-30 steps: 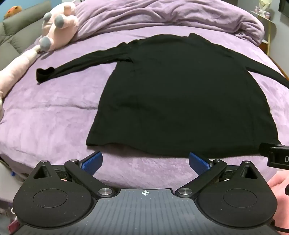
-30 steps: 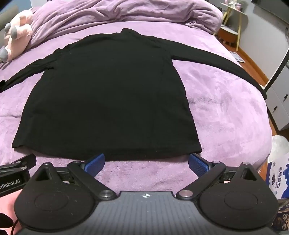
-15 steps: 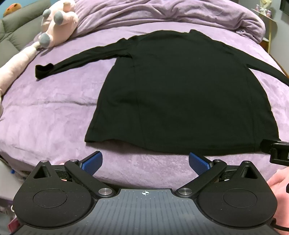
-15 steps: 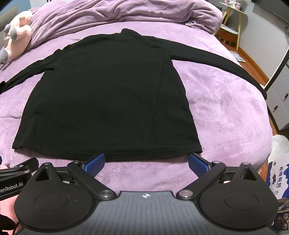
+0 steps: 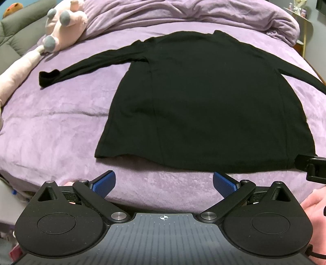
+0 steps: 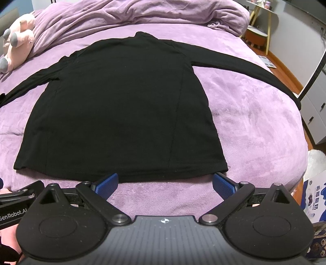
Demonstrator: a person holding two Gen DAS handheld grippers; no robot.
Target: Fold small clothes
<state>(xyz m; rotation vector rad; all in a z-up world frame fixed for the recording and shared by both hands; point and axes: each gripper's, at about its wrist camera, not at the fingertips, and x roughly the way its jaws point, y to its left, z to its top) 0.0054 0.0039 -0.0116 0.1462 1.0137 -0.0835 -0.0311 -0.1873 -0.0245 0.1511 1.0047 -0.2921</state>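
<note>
A black long-sleeved top (image 5: 203, 97) lies flat on the purple bed, hem toward me, both sleeves spread out. Its left cuff (image 5: 47, 78) lies at the far left. In the right wrist view the top (image 6: 126, 106) fills the middle and its right sleeve (image 6: 254, 71) runs to the bed's right edge. My left gripper (image 5: 164, 183) is open and empty, just short of the hem's left half. My right gripper (image 6: 165, 184) is open and empty, its blue pads (image 6: 106, 184) at the hem's right half.
A pink plush toy (image 5: 63, 26) lies at the back left of the bed. A bunched purple duvet (image 5: 193, 14) lies behind the top. Beyond the bed's right side are a small stool (image 6: 256, 36), white drawers (image 6: 313, 110) and a printed box (image 6: 315, 195).
Both grippers have edged forward toward the hem and the view has tilted slightly. Both jaws stay open. The top has not moved.
</note>
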